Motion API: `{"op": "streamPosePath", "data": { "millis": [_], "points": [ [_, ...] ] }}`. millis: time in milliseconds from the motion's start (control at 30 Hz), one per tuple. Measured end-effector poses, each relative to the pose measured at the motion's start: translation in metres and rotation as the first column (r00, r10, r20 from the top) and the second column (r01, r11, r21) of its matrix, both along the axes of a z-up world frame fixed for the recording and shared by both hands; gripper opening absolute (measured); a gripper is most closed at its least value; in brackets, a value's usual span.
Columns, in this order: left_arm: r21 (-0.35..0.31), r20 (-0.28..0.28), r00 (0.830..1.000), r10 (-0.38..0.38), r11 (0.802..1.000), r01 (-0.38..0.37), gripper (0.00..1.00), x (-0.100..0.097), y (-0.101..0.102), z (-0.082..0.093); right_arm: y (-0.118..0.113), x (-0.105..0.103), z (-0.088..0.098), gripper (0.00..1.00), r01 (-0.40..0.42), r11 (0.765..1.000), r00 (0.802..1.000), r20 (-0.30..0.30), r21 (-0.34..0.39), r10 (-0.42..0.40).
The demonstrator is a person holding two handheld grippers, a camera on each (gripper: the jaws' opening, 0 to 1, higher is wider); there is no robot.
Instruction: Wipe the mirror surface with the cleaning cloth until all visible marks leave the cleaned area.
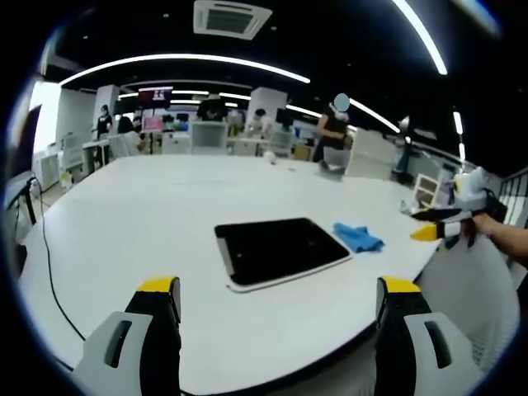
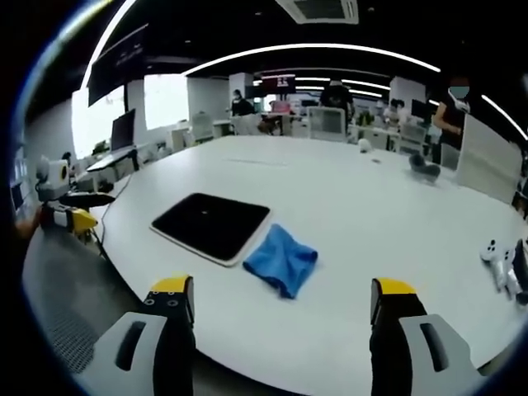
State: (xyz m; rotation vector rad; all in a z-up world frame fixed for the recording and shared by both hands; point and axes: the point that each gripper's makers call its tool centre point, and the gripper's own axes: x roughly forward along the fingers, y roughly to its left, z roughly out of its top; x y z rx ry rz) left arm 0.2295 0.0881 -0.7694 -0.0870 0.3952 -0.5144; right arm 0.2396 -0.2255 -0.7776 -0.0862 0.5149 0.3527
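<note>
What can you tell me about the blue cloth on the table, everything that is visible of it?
The blue cloth is a small soft piece of fabric, crumpled and loosely folded, not spread flat. It lies on the white table right beside one edge of the dark mirror, close to it or just touching; I cannot tell which. Neither gripper holds it. In the left gripper view it lies on the mirror's far right side.

Both views face the table [image 1: 165, 206] from opposite edges — sharing mirror [image 1: 279, 250] and cloth [image 1: 359, 238].
</note>
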Motion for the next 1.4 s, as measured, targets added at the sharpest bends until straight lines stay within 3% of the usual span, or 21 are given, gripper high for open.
{"op": "streamPosePath", "data": {
  "millis": [167, 333, 467, 633, 700, 767, 967, 1100, 1300, 1400],
  "points": [
    [-0.003, -0.003, 1.0, -0.007, 1.0, 0.007, 0.99, 0.0, -0.001, 0.0, 0.002, -0.001, 0.003, 0.85, -0.008, 1.0, 1.0, -0.005, 0.012, 0.008],
    [-0.006, 0.006, 1.0, -0.01, 1.0, 0.01, 0.99, 0.0, -0.002, 0.001, 0.007, 0.003, 0.007, 0.84, -0.061, 0.997, 0.998, -0.017, -0.044, 0.06],
    [-0.009, 0.007, 1.0, -0.007, 1.0, 0.007, 0.99, 0.0, -0.002, 0.001, 0.011, 0.012, 0.017, 0.73, -0.092, 0.995, 0.996, -0.02, -0.044, 0.091],
    [-0.014, 0.007, 1.0, -0.006, 1.0, 0.006, 0.99, 0.0, -0.002, 0.002, 0.013, 0.024, 0.026, 0.71, -0.117, 0.99, 0.993, -0.017, -0.072, 0.116],
    [-0.011, 0.004, 1.0, -0.006, 1.0, 0.006, 0.99, 0.0, -0.002, 0.001, 0.015, 0.027, 0.027, 0.65, -0.134, 0.988, 0.991, -0.027, -0.079, 0.132],
    [-0.014, 0.005, 1.0, -0.007, 1.0, 0.007, 0.99, 0.001, -0.002, 0.001, 0.017, 0.031, 0.025, 0.57, -0.156, 0.984, 0.987, -0.06, -0.089, 0.151],
    [-0.023, 0.014, 1.0, -0.004, 1.0, 0.004, 0.99, 0.001, -0.002, 0.003, 0.021, 0.044, 0.023, 0.55, -0.176, 0.979, 0.982, -0.09, -0.104, 0.167],
    [-0.028, 0.015, 1.0, -0.001, 1.0, 0.002, 0.99, 0.001, -0.002, 0.004, 0.027, 0.055, 0.023, 0.44, -0.234, 0.963, 0.97, -0.092, -0.135, 0.223],
    [-0.03, 0.017, 1.0, 0.015, 0.999, -0.014, 0.99, 0.002, 0.001, 0.004, 0.029, 0.068, 0.013, 0.42, -0.268, 0.951, 0.959, -0.134, -0.154, 0.249],
    [-0.029, 0.012, 1.0, 0.014, 0.999, -0.014, 0.99, 0.002, 0.001, 0.003, 0.034, 0.066, -0.002, 0.42, -0.301, 0.945, 0.942, -0.193, -0.131, 0.273]
  ]
}}
